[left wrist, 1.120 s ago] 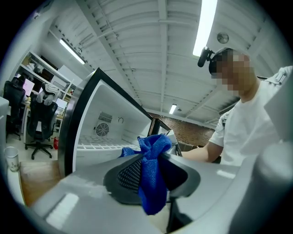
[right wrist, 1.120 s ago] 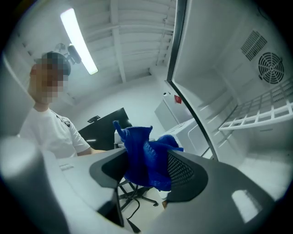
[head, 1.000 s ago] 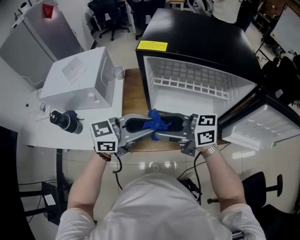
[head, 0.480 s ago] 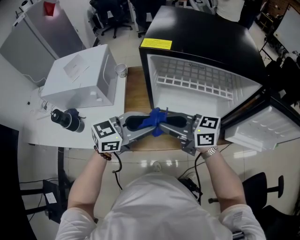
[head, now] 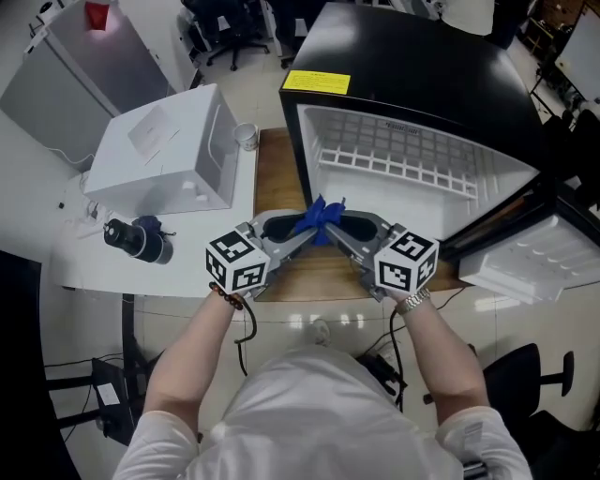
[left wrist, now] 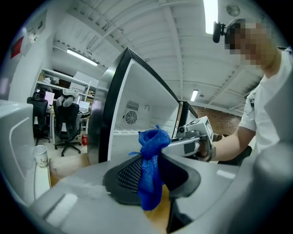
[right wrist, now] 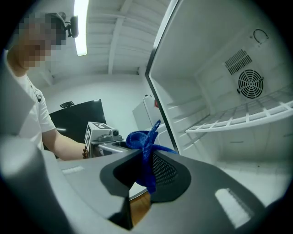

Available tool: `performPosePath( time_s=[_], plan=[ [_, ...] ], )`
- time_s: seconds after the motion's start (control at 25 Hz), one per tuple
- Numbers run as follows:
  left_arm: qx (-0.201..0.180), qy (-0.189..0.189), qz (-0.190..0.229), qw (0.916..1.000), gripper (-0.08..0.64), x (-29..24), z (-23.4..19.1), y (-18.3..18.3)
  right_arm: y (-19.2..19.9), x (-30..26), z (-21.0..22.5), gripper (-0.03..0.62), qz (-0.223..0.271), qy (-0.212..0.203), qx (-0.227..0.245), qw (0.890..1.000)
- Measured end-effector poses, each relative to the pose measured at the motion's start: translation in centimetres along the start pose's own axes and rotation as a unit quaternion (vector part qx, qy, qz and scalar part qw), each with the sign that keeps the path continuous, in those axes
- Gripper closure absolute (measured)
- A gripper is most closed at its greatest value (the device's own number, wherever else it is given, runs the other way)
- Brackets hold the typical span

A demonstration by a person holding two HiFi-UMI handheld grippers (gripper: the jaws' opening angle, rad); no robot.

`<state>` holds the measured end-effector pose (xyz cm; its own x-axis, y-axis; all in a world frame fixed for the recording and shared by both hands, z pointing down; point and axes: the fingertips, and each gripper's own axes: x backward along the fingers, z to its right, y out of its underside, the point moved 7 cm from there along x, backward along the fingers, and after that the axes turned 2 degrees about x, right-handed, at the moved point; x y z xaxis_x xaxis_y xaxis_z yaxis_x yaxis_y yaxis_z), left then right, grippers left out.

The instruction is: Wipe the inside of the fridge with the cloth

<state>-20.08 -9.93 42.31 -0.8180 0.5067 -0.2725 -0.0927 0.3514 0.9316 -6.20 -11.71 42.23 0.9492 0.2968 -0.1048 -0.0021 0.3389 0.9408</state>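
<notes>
the blue cloth (head: pixel 321 217) hangs bunched between the two grippers, just in front of the open fridge (head: pixel 412 84) and above the near edge of the wooden top (head: pixel 272 178) that the fridge stands on. the left gripper (left wrist: pixel 153 183) reaches in from the left and the right gripper (right wrist: pixel 146 171) from the right, so their tips meet at the cloth and each blocks the other's line into the cavity. the left jaws have just been closing and clench the cloth between their pads, a fold sticking up above and a tail hanging below; the right jaws have just been closing too and grip the same cloth from the other side. the fridge door (head: pixel 525 262) stands swung wide to the right, its inner racks facing up, and leaves the opening free. inside, a white wire shelf (head: pixel 394 155) runs across the upper part of the cavity, and a round fan vent (right wrist: pixel 250 83) sits in the back wall above it. a yellow label (head: pixel 316 82) lies on the black top near the front left corner. to the left of the fridge a white box-shaped appliance (head: pixel 164 150) stands on a white table (head: pixel 56 244), with a paper cup (head: pixel 246 137) between it and the fridge's side. nearer on that table lies a black lens-like object (head: pixel 136 239). far behind are office chairs (head: pixel 220 28) and, at far left, a grey cabinet (head: pixel 75 66).
</notes>
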Motion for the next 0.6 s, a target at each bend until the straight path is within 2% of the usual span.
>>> performPosePath(
  time_s=[0.16,0.28,0.4,0.52,0.6],
  plan=[
    [0.004,0.028,0.018,0.9994,0.481,0.1,-0.1,-0.1,0.2,0.2,0.7,0.507,-0.001,-0.029,-0.028,0.999],
    [0.004,0.054,0.028,0.9981,0.495,0.3,0.2,-0.4,0.4,0.1,1.1,0.42,-0.004,-0.057,-0.058,0.997],
    [0.011,0.082,0.034,0.996,0.506,0.5,0.6,-0.8,0.7,-0.1,1.3,0.363,-0.004,-0.095,-0.095,0.991],
    [0.025,0.114,0.035,0.9926,0.509,0.5,0.9,-0.9,0.9,-0.4,0.7,0.354,-0.009,-0.153,-0.119,0.981],
    [0.028,0.131,0.029,0.9906,0.509,0.3,1.2,-0.8,1.0,-0.6,-0.1,0.354,-0.016,-0.185,-0.114,0.976]
  ],
)
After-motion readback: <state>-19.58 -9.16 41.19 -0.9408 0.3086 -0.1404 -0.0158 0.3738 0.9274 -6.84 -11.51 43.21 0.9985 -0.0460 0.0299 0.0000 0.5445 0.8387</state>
